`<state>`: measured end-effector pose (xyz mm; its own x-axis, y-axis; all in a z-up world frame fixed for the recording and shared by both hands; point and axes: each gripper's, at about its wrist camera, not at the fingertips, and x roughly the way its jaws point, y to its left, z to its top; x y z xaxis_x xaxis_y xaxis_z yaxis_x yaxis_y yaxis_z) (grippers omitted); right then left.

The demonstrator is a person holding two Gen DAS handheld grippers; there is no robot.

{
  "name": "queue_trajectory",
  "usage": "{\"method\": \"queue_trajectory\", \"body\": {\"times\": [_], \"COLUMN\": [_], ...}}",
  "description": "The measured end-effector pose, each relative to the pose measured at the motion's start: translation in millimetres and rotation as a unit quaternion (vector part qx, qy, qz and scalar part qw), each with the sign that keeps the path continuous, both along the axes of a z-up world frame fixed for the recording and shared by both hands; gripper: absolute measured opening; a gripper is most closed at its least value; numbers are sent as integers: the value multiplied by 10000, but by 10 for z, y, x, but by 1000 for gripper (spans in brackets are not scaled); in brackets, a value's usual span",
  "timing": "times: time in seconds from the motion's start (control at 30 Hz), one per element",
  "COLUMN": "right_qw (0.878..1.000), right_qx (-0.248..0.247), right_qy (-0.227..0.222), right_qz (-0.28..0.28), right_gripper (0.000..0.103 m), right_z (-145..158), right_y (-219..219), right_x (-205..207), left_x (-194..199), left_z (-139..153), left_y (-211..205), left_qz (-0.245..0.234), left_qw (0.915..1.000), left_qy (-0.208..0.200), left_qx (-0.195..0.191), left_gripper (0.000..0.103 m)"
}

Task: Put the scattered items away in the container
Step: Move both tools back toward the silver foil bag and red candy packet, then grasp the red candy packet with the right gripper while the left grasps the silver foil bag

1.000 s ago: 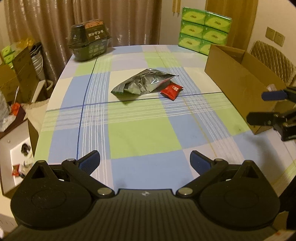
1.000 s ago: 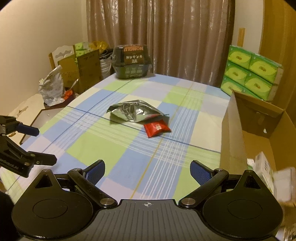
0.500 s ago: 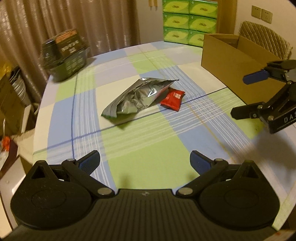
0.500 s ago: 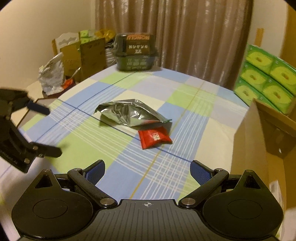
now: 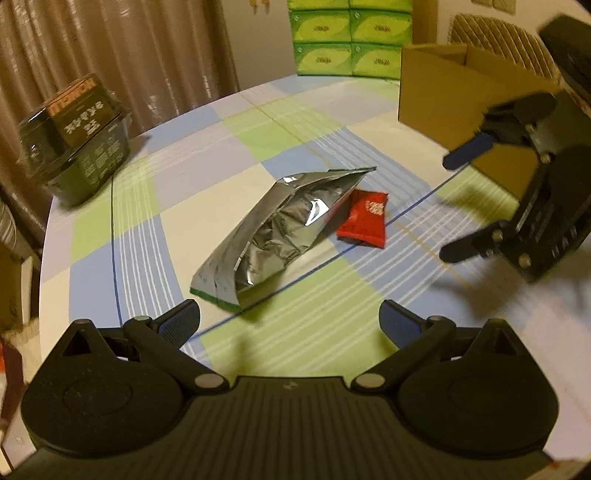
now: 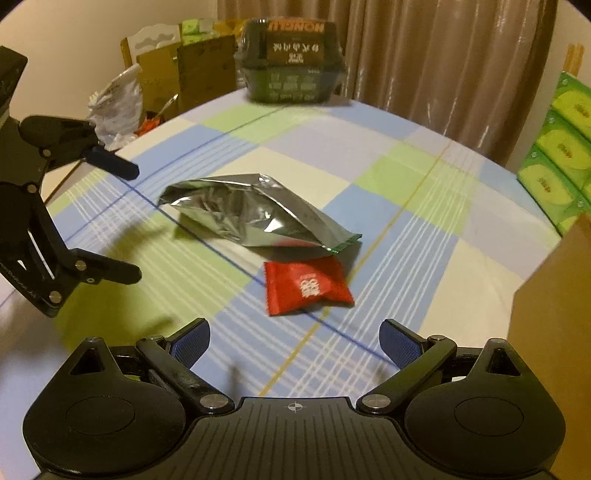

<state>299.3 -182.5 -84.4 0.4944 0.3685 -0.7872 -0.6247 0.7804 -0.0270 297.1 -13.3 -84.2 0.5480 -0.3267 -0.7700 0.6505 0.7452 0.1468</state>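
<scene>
A crumpled silver foil bag (image 5: 275, 236) (image 6: 251, 212) lies mid-table, with a small red packet (image 5: 365, 219) (image 6: 304, 286) touching its edge. The cardboard box (image 5: 454, 96) (image 6: 554, 332) stands open at the table's right side. My left gripper (image 5: 290, 325) hovers open just short of the bag's near end, nothing between its fingers; in the right wrist view it shows at the left (image 6: 135, 221). My right gripper (image 6: 293, 341) is open, low over the table just before the red packet; the left wrist view has it at the right (image 5: 452, 206).
A dark green wrapped multipack (image 5: 79, 136) (image 6: 291, 61) stands at the table's far edge. Green tissue packs (image 5: 351, 37) (image 6: 561, 158) are stacked beyond the box. Cardboard and bags (image 6: 155, 92) crowd the floor past the table's left side. A chair back (image 5: 491, 33) stands behind the box.
Both grippers have moved forward and down toward the silver bag and red packet, which now loom larger. The right gripper has swung away from the box. Both stayed open.
</scene>
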Motion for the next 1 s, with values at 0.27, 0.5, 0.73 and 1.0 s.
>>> {"method": "queue_trajectory", "body": {"times": [0.27,0.5,0.73,1.0], "right_qw": [9990,9986,9985,9992], "right_qx": [276,71,-135,-237], "right_qy": [247,180,-63,-5], "right_qz": [252,489,532,319], "right_gripper": [96,82,63,46], "right_z": [-193,-368,-407,-359], "right_y": [64,195,241,201], "right_x": [368,557,571,545], "left_x": [311,426,560,753], "left_z": [-102,-189,-269,-253], "left_y": [-36,-99,-152,-382], "left_qz": [-300,-632,-995,-1148], "left_qw": [9994,9976,9940,9924], "left_qy": [-84,-94,-16,-58], "left_qx": [172,277,459,442], "left_gripper": [101,101,101,95]}}
